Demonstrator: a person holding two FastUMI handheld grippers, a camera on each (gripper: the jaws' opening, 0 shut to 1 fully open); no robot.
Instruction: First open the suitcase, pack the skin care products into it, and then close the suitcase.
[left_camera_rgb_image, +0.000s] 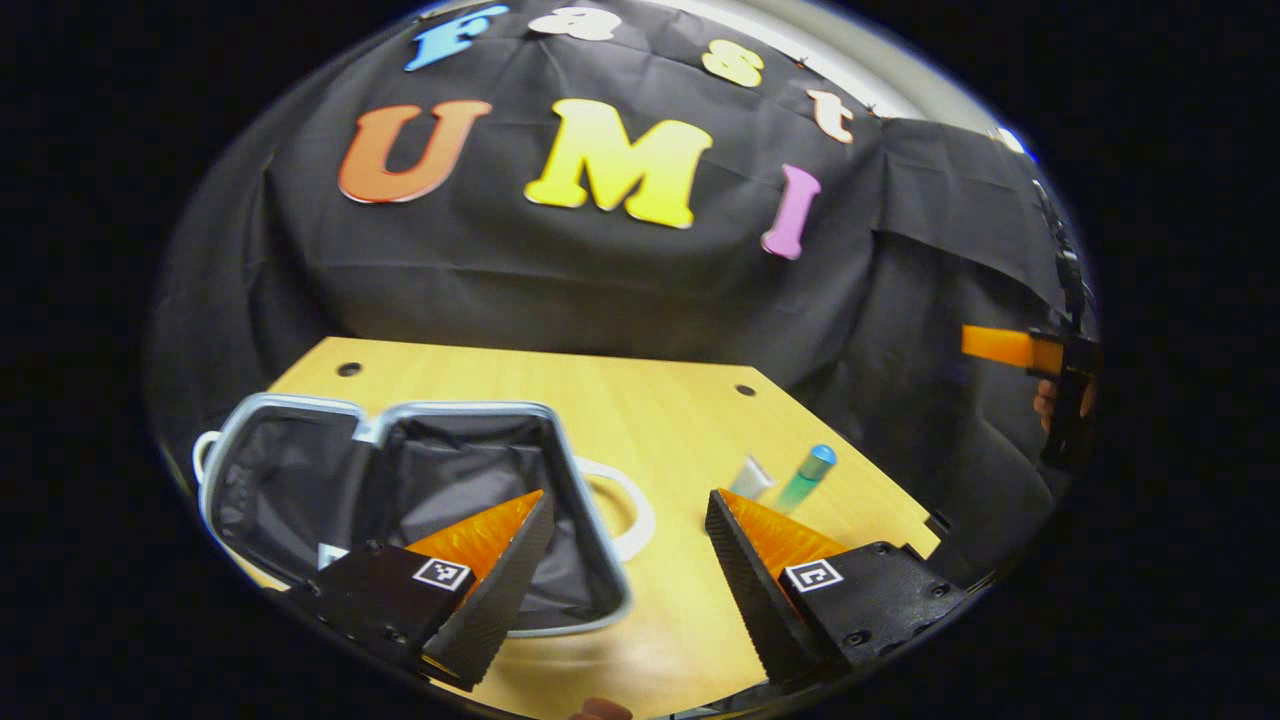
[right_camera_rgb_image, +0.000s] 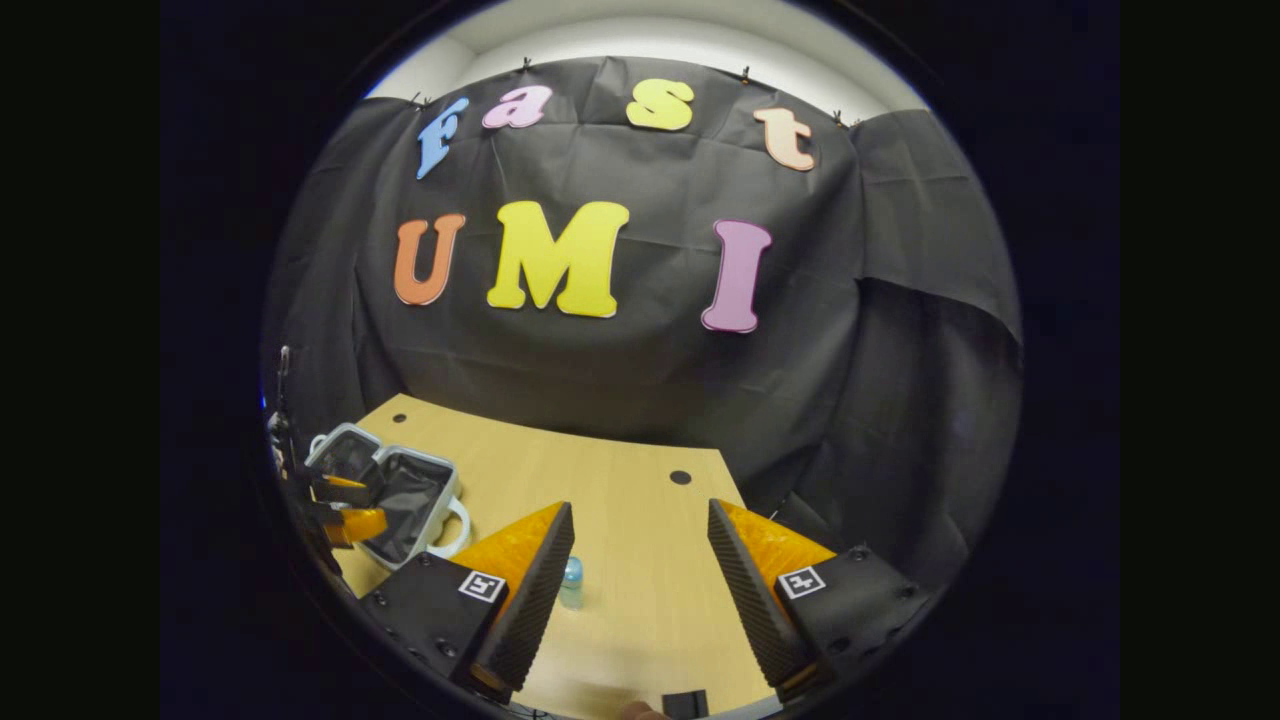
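The small suitcase (left_camera_rgb_image: 400, 480) lies open flat on the wooden table (left_camera_rgb_image: 640, 420), its two grey-lined halves empty and a white handle at its right. My left gripper (left_camera_rgb_image: 625, 515) hovers open just over the suitcase's right half. To its right lie a green tube with a blue cap (left_camera_rgb_image: 808, 475) and a small white product (left_camera_rgb_image: 752, 478). In the right gripper view my right gripper (right_camera_rgb_image: 640, 530) is open above the table, the blue-capped tube (right_camera_rgb_image: 571, 580) peeking beside its left finger. The suitcase (right_camera_rgb_image: 385, 490) and the left gripper (right_camera_rgb_image: 345, 505) sit far left.
The table has round holes (left_camera_rgb_image: 745, 390) near its back edge and a cut corner at the right (left_camera_rgb_image: 930, 525). The right gripper and the hand holding it (left_camera_rgb_image: 1050, 375) show at the far right of the left gripper view. Black cloth walls stand behind.
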